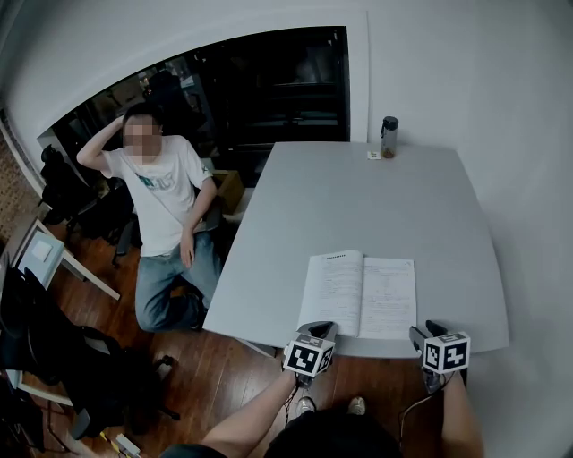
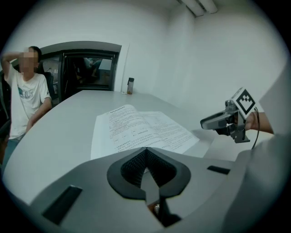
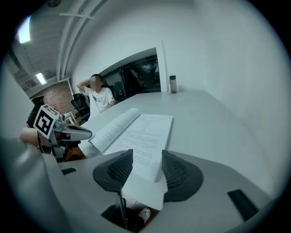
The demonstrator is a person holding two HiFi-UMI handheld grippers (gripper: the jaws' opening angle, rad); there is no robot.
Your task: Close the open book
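Table (image 1: 358, 197): book (image 3: 138, 129) corner sits inside the spread right claw (image 3: 146, 157), visible only in its view; left claw (image 2: 145, 151) closed.

Cool, flat light comes down from ceiling strip lights (image 2: 199, 5), and the room is rather dim. The grey table (image 1: 358, 197) takes it evenly, with no hard glare or sharp shadow. The white pages of the open book (image 1: 361, 293) are the brightest patch. The glazed opening (image 1: 260, 89) at the far side is almost black, and the wooden floor (image 1: 224, 376) is dark. Every view bows at its edges. Both gripper views end in black corners, where the left gripper (image 2: 145, 152) and right gripper (image 3: 146, 154) look soft close to the lens.
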